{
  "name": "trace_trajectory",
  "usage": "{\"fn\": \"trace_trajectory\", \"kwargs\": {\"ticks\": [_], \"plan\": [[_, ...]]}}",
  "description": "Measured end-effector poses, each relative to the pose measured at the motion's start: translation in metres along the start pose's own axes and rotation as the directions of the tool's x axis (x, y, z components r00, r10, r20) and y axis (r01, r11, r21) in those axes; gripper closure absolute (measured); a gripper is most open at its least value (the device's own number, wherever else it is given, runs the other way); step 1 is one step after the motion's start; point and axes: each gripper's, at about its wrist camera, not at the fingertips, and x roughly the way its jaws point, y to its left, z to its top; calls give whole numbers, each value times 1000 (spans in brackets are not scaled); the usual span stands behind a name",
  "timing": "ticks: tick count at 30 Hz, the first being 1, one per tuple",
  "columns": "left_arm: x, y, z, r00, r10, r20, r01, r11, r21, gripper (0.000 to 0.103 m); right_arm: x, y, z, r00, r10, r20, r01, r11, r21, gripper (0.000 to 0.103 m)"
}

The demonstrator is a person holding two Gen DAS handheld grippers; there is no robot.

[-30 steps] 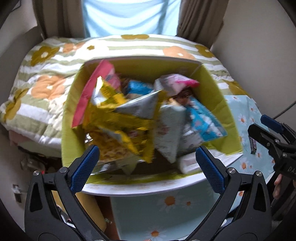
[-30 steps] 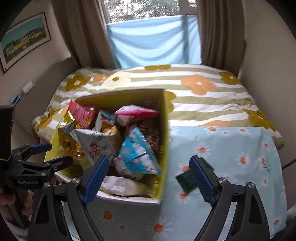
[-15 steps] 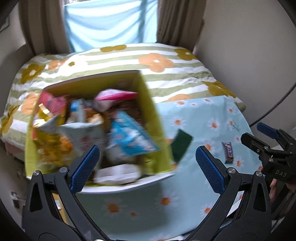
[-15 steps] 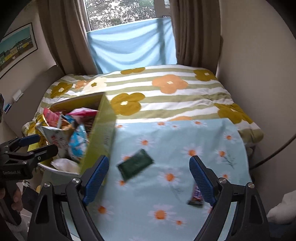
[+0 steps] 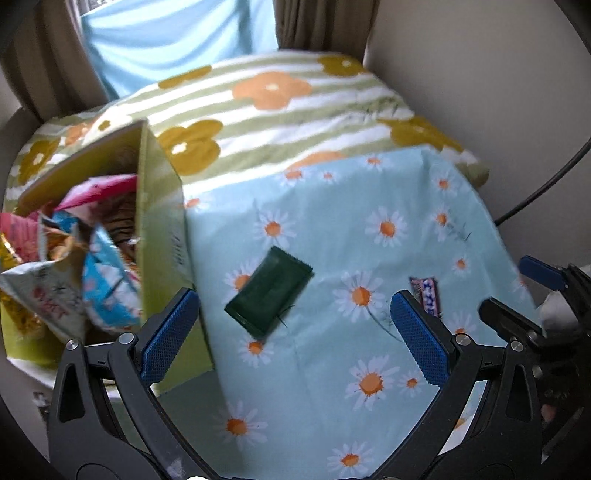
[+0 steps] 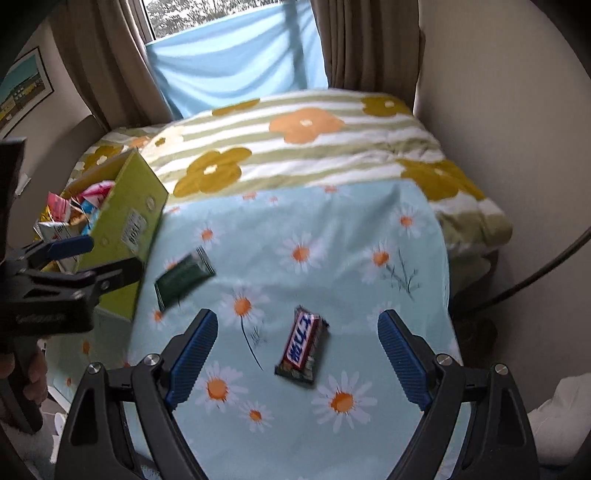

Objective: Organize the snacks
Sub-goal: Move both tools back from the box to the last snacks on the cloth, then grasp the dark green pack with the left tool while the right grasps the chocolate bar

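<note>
Flat glossy dark-green packet (image 5: 269,293) on daisy-print cloth (image 5: 369,206).

window: top centre (image 6: 177,18), daylight
curtains: brown (image 6: 369,44), flanking window
wall: plain beige, right (image 6: 498,110)
picture: framed, upper left (image 6: 22,88)

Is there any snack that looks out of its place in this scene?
Yes. Two snacks lie loose on the daisy cloth, outside the yellow-green box that holds the other packets: a dark green packet beside the box and a chocolate bar further right, apart from it. Both grippers are open and hold nothing.
</note>
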Motion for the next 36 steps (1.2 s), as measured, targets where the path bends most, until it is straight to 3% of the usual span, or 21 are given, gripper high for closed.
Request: {"fn": "trace_trajectory", "kwargs": {"ticks": [6, 13, 17, 23, 29, 32, 36], "plan": [[47, -6, 4, 989, 29, -147, -16, 996, 89, 0, 20, -6, -15, 998, 29, -60, -27, 999, 45, 17], [102, -8, 17, 935, 67, -348, 1, 981, 192, 0, 35, -11, -24, 996, 34, -87, -24, 993, 113, 17], [126, -7, 21, 903, 109, -415, -9, 972, 237, 0, 41, -14, -26, 995, 30, -100, -16, 989, 145, 17], [150, -5, 19, 871, 103, -480, 25, 967, 254, 0, 55, -12, -31, 991, 34, -130, -12, 986, 166, 17], [166, 3, 16, 828, 21, -560, 91, 981, 171, 0, 67, -14, -33, 988, 47, -149, -18, 981, 193, 17], [163, 4, 17, 822, -18, -569, 117, 984, 138, 0, 70, -16, -32, 987, 51, -150, -19, 979, 204, 17], [155, 5, 16, 816, -125, -564, 184, 982, 48, 0, 73, -18, -31, 986, 49, -158, -14, 977, 214, 17]]}}
